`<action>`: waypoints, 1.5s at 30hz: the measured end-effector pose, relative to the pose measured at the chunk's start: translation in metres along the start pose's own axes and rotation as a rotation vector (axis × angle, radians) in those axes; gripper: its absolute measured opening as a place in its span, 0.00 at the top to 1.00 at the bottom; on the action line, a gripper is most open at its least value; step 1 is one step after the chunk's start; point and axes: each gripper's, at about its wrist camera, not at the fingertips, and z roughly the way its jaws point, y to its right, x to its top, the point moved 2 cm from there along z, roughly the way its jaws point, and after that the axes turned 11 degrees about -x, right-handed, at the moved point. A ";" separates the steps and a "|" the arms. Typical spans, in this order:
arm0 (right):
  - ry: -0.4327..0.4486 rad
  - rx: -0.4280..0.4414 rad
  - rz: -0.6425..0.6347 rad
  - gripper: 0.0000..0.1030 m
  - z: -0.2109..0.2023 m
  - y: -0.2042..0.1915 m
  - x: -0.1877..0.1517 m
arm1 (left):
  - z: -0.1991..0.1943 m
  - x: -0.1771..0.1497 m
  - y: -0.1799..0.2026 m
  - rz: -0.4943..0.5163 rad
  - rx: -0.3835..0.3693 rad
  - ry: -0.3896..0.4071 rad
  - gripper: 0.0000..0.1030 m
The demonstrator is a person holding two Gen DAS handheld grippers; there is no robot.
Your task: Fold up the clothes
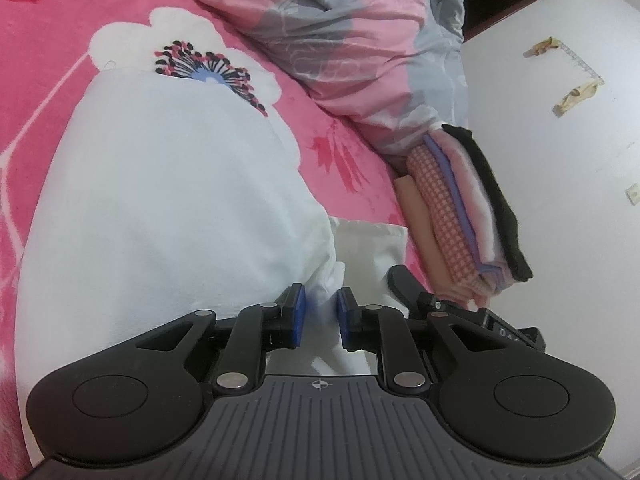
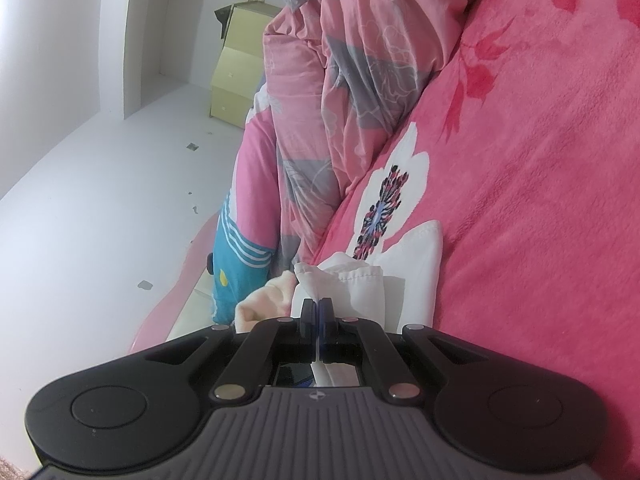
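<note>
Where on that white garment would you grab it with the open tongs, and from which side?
Take the white garment at its bunched near edge, the ridge of gathered cloth now between the open left tongs, coming in low along the pink blanket. A raised fold gives the blue pads something to pinch; the flat middle does not. The right tongs already clamp a similar bunched edge.

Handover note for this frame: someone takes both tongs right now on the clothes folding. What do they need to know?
Left tongs: open, pads either side of a bunched edge of the white garment, not clamped.
Right tongs: shut on the white garment's edge.
The garment lies spread on the pink blanket; a folded stack sits beside it near the bed's edge.
Done: the stack. Left: close the left tongs, fold the white garment, add it to the stack.
</note>
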 end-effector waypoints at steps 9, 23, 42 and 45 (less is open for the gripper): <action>-0.003 0.032 0.005 0.99 -0.002 -0.001 0.000 | -0.014 -0.007 0.012 0.088 0.013 0.086 0.99; -0.226 -0.082 -0.322 0.99 0.031 -0.060 -0.001 | -0.052 -0.006 0.010 0.012 -0.206 0.253 0.99; -0.284 -0.153 -0.506 0.94 0.009 -0.084 0.031 | -0.048 -0.007 0.007 0.024 -0.228 0.227 0.99; -0.165 -0.228 -0.276 0.93 -0.011 -0.045 0.054 | -0.048 -0.006 0.007 0.026 -0.228 0.229 0.99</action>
